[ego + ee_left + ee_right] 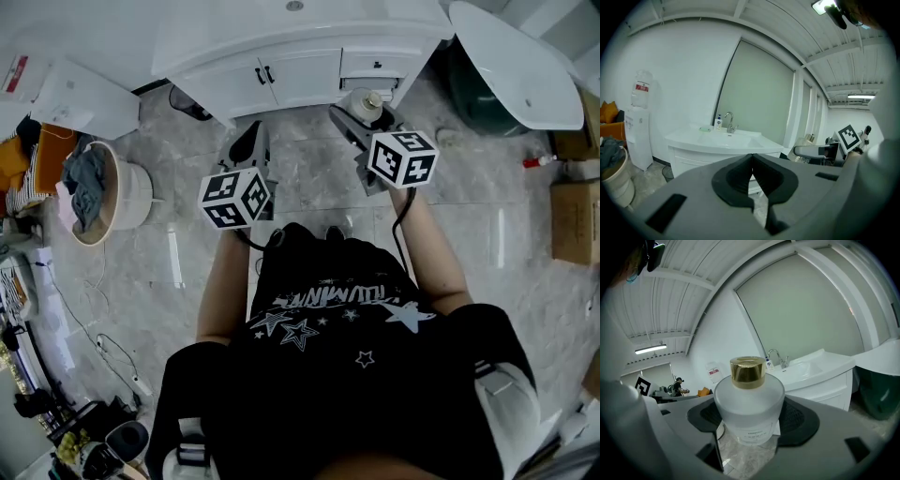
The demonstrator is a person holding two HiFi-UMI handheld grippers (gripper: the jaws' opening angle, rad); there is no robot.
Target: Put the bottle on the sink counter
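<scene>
Jaws of the right gripper are clamped on a frosted bottle, with one dark pad pressed against each side of its round body. The bottle stands upright between them, its gold cap uppermost. Jaws of the left gripper are shut together, pad edges meeting along the centre line, and grip nothing. Head view: the bottle is carried in the air over the grey marbled floor, just in front of the white cabinet and toward its right-hand drawers. It is apart from the sink counter surface, which lies beyond it at the top of that view. The right gripper reaches forward from its marker cube. The left gripper is held beside it to the left, near but not touching, and also points toward the cabinet. Left gripper view: the sink counter surface carries a faucet with a small soap dispenser just to its left. A water dispenser stands against the wall, well to the left of the counter. Right gripper view: the same counter shows behind and to the right of the bottle. A round basket holding crumpled cloth sits on the floor, well to the left of the person.
</scene>
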